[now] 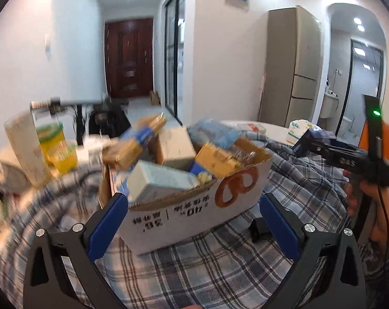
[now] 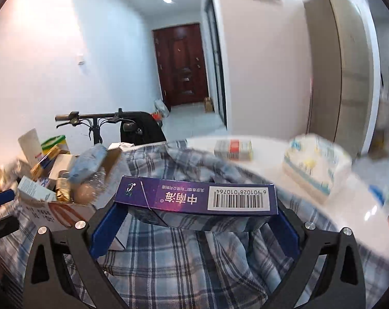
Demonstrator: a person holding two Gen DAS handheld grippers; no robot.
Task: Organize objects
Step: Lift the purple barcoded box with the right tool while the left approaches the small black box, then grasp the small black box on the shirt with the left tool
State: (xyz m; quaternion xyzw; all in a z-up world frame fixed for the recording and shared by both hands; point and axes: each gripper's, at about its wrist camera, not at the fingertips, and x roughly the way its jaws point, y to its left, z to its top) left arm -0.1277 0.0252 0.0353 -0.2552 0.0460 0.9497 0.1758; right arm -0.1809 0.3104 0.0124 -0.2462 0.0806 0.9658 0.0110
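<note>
A cardboard box with a pretzel print (image 1: 194, 211) sits on a plaid cloth (image 1: 194, 270), filled with several small packages. My left gripper (image 1: 191, 200) is open, its blue fingers on either side of the box's near wall. My right gripper (image 2: 197, 206) is shut on a flat purple carton with a barcode (image 2: 194, 197), held across its ends above the cloth. The right gripper with the carton also shows in the left wrist view (image 1: 310, 141), right of the box. The pretzel box appears at the left in the right wrist view (image 2: 57, 206).
A white tumbler (image 1: 26, 152) and yellow-green containers (image 1: 55, 146) stand left of the box. A tissue pack (image 2: 315, 167) and a small box (image 2: 233, 149) lie on the white round table (image 2: 349, 219). A small black object (image 1: 258, 229) lies on the cloth. A scooter (image 2: 99, 121) stands behind.
</note>
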